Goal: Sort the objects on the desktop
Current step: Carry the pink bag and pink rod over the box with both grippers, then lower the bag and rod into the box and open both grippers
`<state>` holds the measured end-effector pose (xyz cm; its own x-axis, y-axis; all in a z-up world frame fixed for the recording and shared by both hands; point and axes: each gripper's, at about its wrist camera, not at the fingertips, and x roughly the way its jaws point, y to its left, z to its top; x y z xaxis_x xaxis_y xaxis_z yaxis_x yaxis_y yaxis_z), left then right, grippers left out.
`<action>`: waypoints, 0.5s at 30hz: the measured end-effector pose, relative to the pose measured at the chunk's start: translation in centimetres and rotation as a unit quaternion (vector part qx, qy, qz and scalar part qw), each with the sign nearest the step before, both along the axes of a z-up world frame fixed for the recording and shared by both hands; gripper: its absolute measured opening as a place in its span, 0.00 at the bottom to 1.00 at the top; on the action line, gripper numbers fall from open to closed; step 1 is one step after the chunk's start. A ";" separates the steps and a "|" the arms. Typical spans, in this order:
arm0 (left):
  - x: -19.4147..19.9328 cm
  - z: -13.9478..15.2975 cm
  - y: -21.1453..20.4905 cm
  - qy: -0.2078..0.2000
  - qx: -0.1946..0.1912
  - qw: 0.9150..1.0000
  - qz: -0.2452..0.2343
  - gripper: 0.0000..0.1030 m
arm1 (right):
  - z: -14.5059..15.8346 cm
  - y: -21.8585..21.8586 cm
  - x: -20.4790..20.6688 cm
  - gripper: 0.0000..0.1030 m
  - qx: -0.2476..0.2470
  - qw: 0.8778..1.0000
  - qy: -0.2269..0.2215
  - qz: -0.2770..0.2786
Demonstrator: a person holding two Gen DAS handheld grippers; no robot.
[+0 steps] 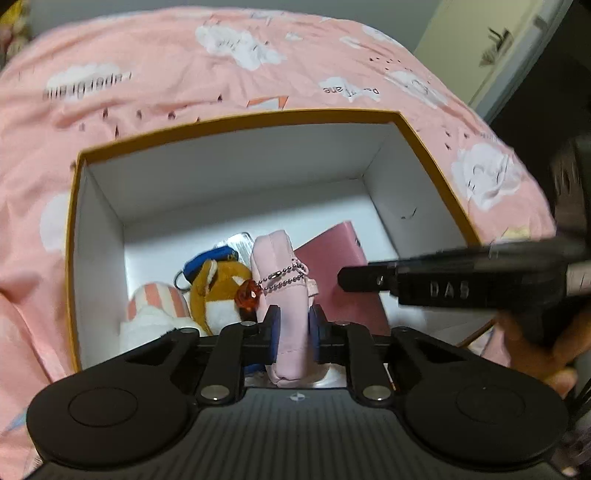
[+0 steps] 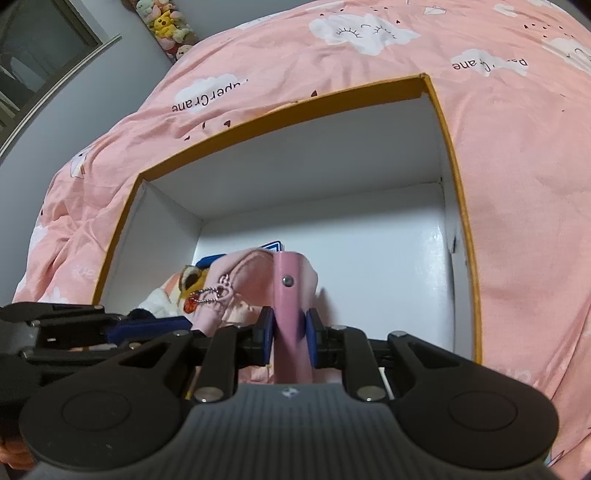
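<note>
An open box with an orange rim [image 1: 240, 118] and white inner walls lies on a pink bedsheet. Over its near side, my left gripper [image 1: 293, 325] is shut on a pale pink pouch [image 1: 284, 288] that carries a ball chain and a red bead [image 1: 248, 295]. My right gripper [image 2: 290, 328] is shut on a darker pink notebook [image 2: 290, 295] with a snap button, standing on edge inside the box beside the pouch [image 2: 240, 273]. In the left wrist view the notebook [image 1: 340, 273] leans to the right of the pouch.
On the box floor lie a brown fox plush [image 1: 218, 284], a striped pink-and-white plush [image 1: 159, 299] and a blue strap [image 1: 207, 260]. The cloud-print sheet [image 2: 517, 184] surrounds the box. A row of plush toys [image 2: 166, 22] hangs on the far wall.
</note>
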<state>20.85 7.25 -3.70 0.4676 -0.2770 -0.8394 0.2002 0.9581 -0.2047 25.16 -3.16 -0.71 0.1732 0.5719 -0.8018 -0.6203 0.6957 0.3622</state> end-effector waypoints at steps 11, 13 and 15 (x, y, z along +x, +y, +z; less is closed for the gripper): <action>-2.4 0.3 -3.4 -0.046 0.063 0.996 -0.044 0.12 | -0.6 1.1 0.3 0.20 -0.008 0.998 0.059 -0.004; -2.3 0.3 -2.6 -0.043 0.049 0.997 -0.032 0.12 | -0.7 1.6 0.4 0.20 -0.006 0.998 0.069 -0.001; -2.3 0.5 -1.9 -0.038 0.033 0.998 -0.025 0.12 | -0.7 1.8 0.7 0.21 0.001 0.996 0.090 0.004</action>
<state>18.50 5.37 -3.20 0.5175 -0.2472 -0.8192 0.2613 0.9573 -0.1238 25.81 -1.37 -1.41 0.0230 0.5747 -0.8181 -0.5506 0.6903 0.4694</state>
